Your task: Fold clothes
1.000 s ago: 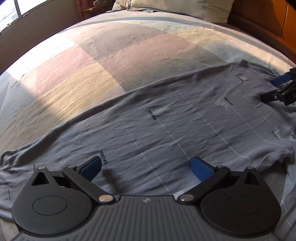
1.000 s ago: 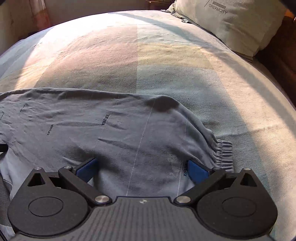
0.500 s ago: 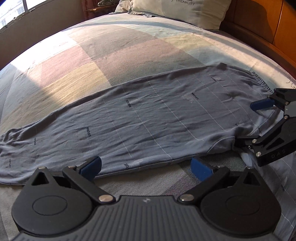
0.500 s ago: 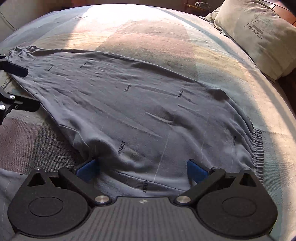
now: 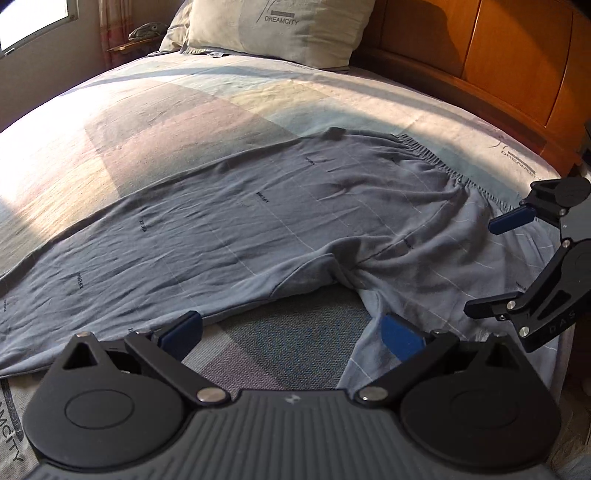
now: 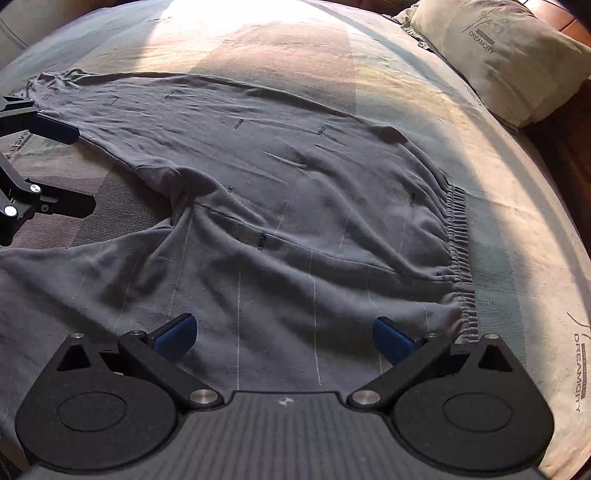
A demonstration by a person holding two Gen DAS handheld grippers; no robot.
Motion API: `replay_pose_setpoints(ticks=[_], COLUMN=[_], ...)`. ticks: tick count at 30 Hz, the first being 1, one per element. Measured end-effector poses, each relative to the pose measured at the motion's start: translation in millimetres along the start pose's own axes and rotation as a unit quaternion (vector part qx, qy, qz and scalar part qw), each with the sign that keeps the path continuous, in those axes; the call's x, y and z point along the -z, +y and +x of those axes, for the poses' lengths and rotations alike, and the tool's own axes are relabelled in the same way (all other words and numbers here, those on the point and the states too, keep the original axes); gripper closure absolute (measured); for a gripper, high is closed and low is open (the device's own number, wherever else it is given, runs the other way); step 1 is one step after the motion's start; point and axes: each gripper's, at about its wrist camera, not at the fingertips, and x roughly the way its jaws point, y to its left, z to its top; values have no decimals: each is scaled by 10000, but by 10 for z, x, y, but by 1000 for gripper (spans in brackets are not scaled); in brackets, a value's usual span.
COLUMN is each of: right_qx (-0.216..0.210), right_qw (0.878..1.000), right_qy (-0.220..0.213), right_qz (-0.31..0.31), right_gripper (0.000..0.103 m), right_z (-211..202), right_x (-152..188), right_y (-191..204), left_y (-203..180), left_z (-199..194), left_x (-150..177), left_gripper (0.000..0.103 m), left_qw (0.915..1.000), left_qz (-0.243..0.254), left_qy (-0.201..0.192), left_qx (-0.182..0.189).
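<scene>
Lying flat on the bed [image 5: 207,110]: grey trousers [image 5: 258,214], waistband [image 6: 458,236] at 3 o'clock in the right wrist view, one leg running toward 10 o'clock, the other toward 7 o'clock beneath the right gripper [image 6: 284,334]. Legs splayed in a V, crotch [image 5: 343,266] bunched between; spread out this way probably to bring one leg over the other. Left gripper [image 5: 291,332] low at 6 o'clock over the bare gap between the legs, jaws wide open, nothing held. Right gripper above the near leg, jaws likewise wide, empty, pads clear of the cloth. Both apparently poised for a first pinch. Pillow [image 5: 273,29] at 12 o'clock, well apart, out of the fold's way.
</scene>
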Motion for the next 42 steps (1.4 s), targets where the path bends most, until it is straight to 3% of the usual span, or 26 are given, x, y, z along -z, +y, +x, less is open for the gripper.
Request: replay_pose_setpoints(ticks=[4, 6, 11, 14, 17, 19, 22, 28, 32, 34, 37, 42], right_qx=[-44, -149, -341, -223, -114, -155, -93, -94, -576, -727, -723, -415], right_qw=[9996, 9991, 9978, 9973, 9987, 9989, 9977, 9978, 9973, 9950, 9947, 9924], right_qy=[79, 193, 474, 633, 404, 327, 598, 652, 346, 403, 472, 933], right_qz=[263, 333, 316, 299, 289, 284, 293, 73, -305, -561, -560, -685], right_gripper=[0, 0, 0, 0, 0, 0, 0, 0, 0, 0, 0, 0], right_z=[-4, -5, -103, -207, -294, -251, -110, -289, -399, -330, -303, -359], right_x=[217, 349, 726, 800, 744, 722, 782, 845, 777, 799, 955, 1020], right_y=[-146, -230, -413, -470, -506, -535, -620, -657, -351, -168, -106, -84], left_y=[-309, -417, -680, -706, -698, -664, -657, -739, -809, -830, -861, -871], left_z=[5, -29, 107, 121, 37, -57, -100, -290, -431, -487, -570, -725], left_x=[-61, -95, 60, 282, 396, 422, 482, 737, 824, 906, 1029, 1174], left_gripper=[1, 1, 1, 1, 1, 1, 1, 1, 1, 1, 1, 1], left_qw=[9981, 9944, 9835, 9845, 9834, 9836, 9818, 9810, 9823, 9818, 9808, 9806], left_qz=[344, 297, 611, 940, 1207, 1168, 1110, 1311, 1175, 1089, 961, 698], left_qy=[-316, -424, 35, 404, 679, 714, 975, 1282, 1295, 1389, 1530, 1652], left_qx=[404, 923, 1705, 1423, 1169, 1173, 1189, 633, 669, 696, 737, 793])
